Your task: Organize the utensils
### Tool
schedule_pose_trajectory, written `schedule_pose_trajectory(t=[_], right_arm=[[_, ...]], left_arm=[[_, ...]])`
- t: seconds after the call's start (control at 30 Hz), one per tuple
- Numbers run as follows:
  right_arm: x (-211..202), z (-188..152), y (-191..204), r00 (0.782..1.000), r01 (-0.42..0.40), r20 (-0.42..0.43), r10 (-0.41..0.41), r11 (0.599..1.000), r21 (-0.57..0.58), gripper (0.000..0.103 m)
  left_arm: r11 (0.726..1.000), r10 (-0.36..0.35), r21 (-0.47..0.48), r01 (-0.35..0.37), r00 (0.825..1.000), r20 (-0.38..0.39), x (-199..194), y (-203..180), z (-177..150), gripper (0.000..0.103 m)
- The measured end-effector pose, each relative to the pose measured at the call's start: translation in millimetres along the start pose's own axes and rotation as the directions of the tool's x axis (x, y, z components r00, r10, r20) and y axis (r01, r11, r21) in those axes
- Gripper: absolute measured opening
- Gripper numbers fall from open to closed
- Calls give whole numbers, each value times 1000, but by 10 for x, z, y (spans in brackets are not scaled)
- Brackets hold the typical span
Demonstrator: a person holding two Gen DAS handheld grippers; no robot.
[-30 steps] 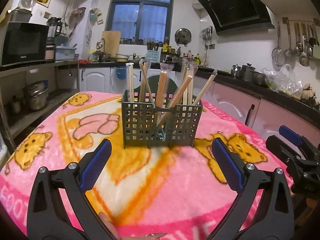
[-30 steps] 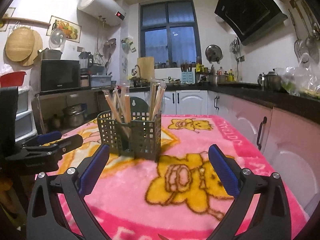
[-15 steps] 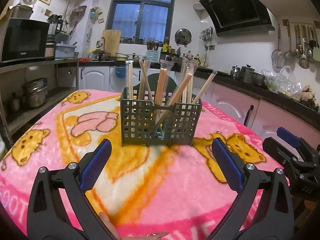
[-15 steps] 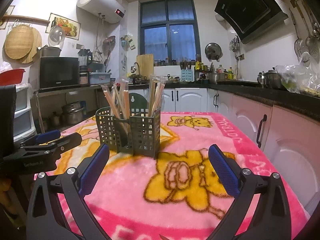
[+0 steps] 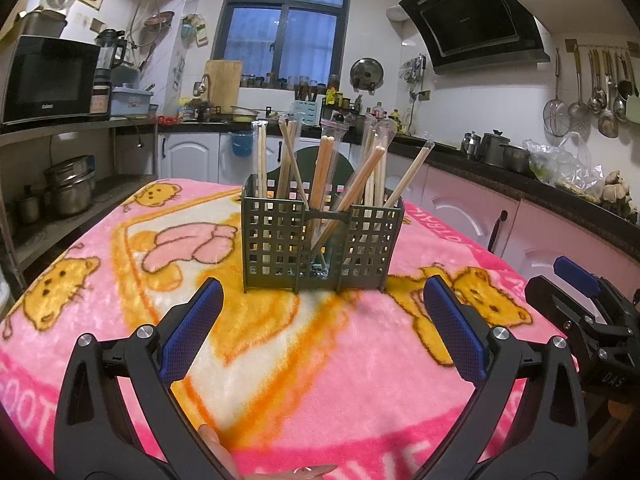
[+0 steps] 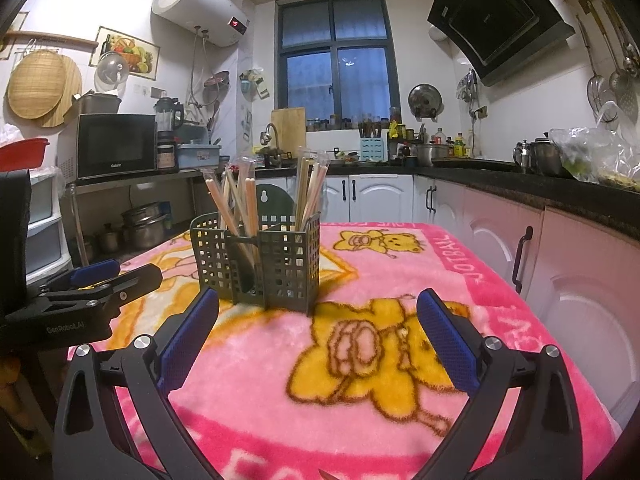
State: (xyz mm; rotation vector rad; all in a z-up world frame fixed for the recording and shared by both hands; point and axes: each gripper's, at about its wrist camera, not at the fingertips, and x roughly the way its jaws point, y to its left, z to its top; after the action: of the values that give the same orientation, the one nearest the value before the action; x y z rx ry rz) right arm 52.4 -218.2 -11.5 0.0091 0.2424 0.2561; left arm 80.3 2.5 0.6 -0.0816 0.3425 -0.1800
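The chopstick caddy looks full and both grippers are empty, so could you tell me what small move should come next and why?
Probably ease the left gripper forward toward the caddy: it sits open and empty, squarely facing it, with wrapped chopsticks leaning crossed between compartments.

"GenRobot.AI" in white on the black left gripper [image 6: 76, 304]; "Galanz" on the black microwave oven [image 6: 116, 145]; "FOOTBALL", partly cut off, on the pink fleece blanket [image 6: 460, 256]; red digits on the white cylindrical water heater [image 6: 200, 8], unreadable.

Home kitchen, range hood [image 5: 472, 20], microwave [image 6: 116, 145]
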Motion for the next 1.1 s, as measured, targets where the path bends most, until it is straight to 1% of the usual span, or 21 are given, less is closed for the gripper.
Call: schedule_pose_trajectory(t=[1.1], right_arm=[[-29, -27, 3, 1000, 12, 7, -12, 1000, 10, 96]], left_arm=[[1000, -1, -5, 1, 1000, -5, 6, -9, -20, 92]])
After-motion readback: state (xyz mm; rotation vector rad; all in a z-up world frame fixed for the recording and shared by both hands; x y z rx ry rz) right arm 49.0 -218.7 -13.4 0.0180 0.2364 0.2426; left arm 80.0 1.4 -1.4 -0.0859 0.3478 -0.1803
